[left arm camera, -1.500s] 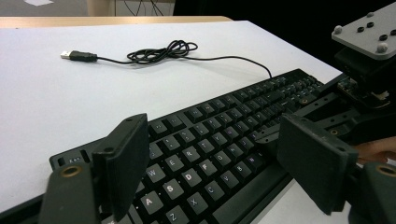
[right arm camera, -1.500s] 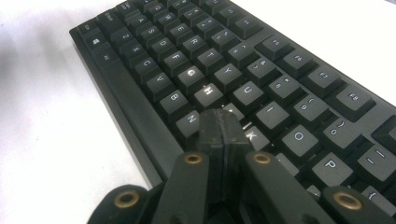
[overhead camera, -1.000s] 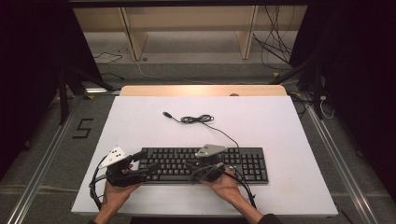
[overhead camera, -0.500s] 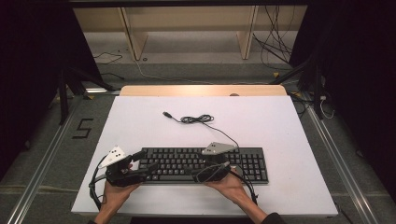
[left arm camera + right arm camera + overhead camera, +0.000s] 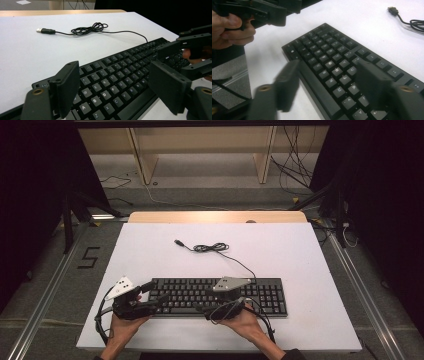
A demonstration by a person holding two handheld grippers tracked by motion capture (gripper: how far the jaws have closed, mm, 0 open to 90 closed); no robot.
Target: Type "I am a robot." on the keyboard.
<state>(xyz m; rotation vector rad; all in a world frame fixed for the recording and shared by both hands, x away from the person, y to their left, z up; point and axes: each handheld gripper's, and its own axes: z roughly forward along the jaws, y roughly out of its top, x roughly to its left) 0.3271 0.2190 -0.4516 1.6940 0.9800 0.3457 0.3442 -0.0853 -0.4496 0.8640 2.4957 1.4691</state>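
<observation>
A black keyboard [image 5: 260, 295] lies across the near part of the white table [image 5: 300, 255]. Its thin cable [image 5: 210, 248] coils behind it and ends in a USB plug [image 5: 178, 242]. My left gripper [image 5: 155, 292] is open at the keyboard's left end, its jaws spread above the letter keys [image 5: 110, 82]. My right gripper [image 5: 206, 301] hovers over the middle keys [image 5: 332, 60]. Its jaws stand apart and blurred, have just been closing, and have nothing between them. The right gripper [image 5: 175, 47] also shows in the left gripper view, and the left gripper [image 5: 269, 10] in the right gripper view.
A wooden strip [image 5: 215, 216] borders the table's far edge. Beyond it are a floor with loose cables [image 5: 295, 175] and wooden furniture legs [image 5: 265, 155]. A metal rail [image 5: 45, 295] runs along the floor to the left. The white surface behind the keyboard holds just the cable.
The right gripper has shifted slightly over the keyboard's middle. The left gripper, the keyboard and the cable have not moved.
</observation>
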